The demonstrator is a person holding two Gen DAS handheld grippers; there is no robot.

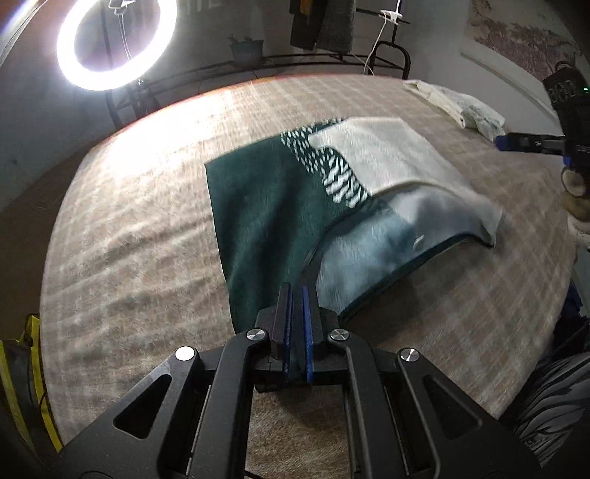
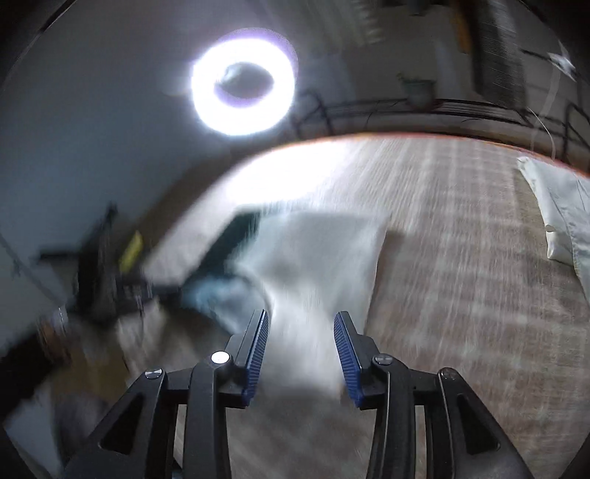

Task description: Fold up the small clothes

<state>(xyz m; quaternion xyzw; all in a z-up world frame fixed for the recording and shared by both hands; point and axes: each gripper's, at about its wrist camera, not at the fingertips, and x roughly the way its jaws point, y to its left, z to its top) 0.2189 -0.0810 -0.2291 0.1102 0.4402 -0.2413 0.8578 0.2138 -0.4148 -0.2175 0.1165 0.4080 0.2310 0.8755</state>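
A small garment, dark green and white with a striped band (image 1: pixel 295 191), lies on the checked tablecloth (image 1: pixel 129 228). My left gripper (image 1: pixel 298 291) is shut on the garment's near green edge and lifts it, showing the pale inside. In the right wrist view, which is blurred, my right gripper (image 2: pixel 300 320) is open with the garment's white part (image 2: pixel 313 265) below and between the fingers, not gripped. The right gripper also shows at the far right of the left wrist view (image 1: pixel 516 142), apart from the cloth.
A folded white cloth pile (image 1: pixel 464 107) lies at the table's far right, also in the right wrist view (image 2: pixel 560 213). A bright ring light (image 1: pixel 114 40) stands behind the table's far edge, beside a black rack with hanging clothes (image 1: pixel 324 25).
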